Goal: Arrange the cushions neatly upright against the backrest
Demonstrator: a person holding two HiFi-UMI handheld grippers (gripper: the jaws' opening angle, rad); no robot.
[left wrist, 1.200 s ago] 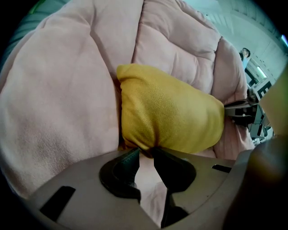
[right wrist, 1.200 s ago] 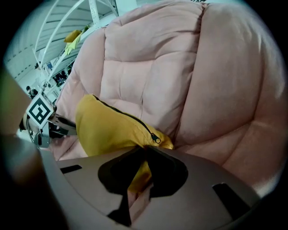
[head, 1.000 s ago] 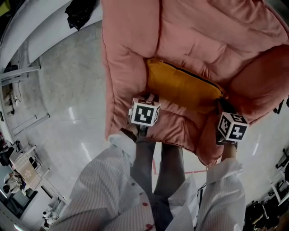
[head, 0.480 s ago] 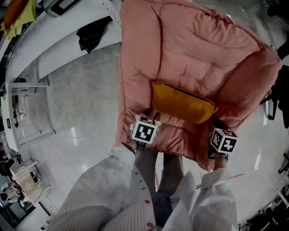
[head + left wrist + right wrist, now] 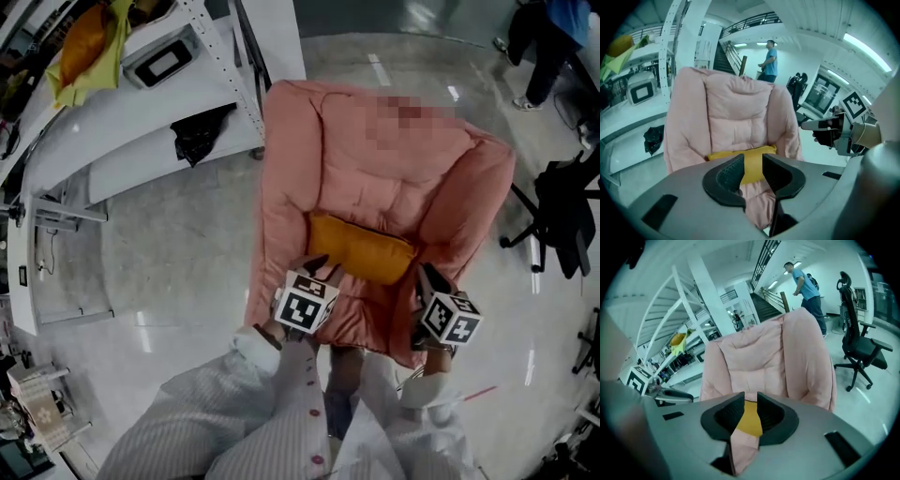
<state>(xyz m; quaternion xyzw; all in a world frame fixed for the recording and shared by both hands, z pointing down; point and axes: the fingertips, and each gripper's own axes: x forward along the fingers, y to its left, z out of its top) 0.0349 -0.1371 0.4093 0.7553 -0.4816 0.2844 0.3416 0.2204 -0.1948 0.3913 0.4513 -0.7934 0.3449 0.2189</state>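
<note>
An orange-yellow cushion stands on the seat of a pink padded armchair, leaning against its backrest. My left gripper hovers in front of the cushion's left end, clear of it. Its jaws are open and only the distant cushion shows through the gap. My right gripper hangs off the cushion's right end. Its jaws have just been opening, and nothing lies between them; the cushion and seat show far behind. From the grippers the armchair is seen whole.
White shelving with a black bag and a yellow cloth stands left of the armchair. A black office chair is at the right. A person in a blue shirt walks behind the armchair. Shiny floor lies all round.
Both grippers have risen and drawn back from the cushion's ends toward the seat's front edge. The head view has risen too, so the armchair looks smaller. The cushion stays against the backrest.
</note>
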